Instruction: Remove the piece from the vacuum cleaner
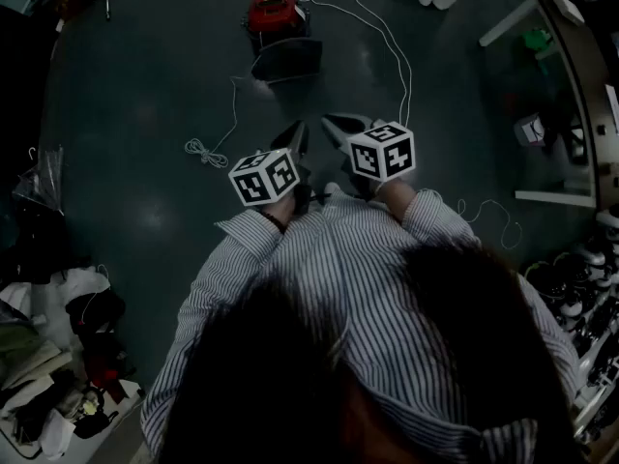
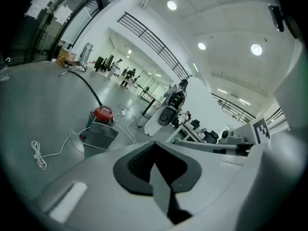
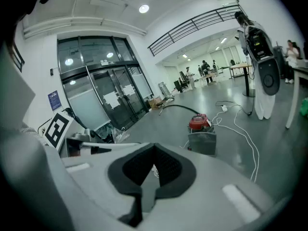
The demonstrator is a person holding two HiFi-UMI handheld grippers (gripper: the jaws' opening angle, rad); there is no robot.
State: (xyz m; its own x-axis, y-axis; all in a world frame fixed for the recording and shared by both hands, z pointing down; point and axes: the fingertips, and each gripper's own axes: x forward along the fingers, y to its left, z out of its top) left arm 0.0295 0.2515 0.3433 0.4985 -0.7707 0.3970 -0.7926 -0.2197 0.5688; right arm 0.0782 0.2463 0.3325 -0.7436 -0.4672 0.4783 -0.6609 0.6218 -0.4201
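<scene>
The vacuum cleaner [image 1: 276,13] stands on the grey floor ahead of me, a red-topped body with a grey box-like piece [image 1: 287,59] on its near side. It also shows in the left gripper view, vacuum cleaner [image 2: 102,113] and grey piece [image 2: 99,134], and in the right gripper view, vacuum cleaner [image 3: 199,122] and grey piece [image 3: 202,142]. My left gripper [image 1: 298,135] and right gripper [image 1: 334,124] are held side by side at waist height, well short of the vacuum. Both point toward it. Each has its jaws closed together with nothing between them: left gripper [image 2: 155,146], right gripper [image 3: 154,147].
A white cable [image 1: 387,37] loops across the floor from the vacuum, and a coiled cord [image 1: 200,150] lies to the left. A black hose [image 3: 178,107] runs off behind. A white machine [image 3: 262,71] and tables stand at the right, with clutter [image 1: 58,356] at the left.
</scene>
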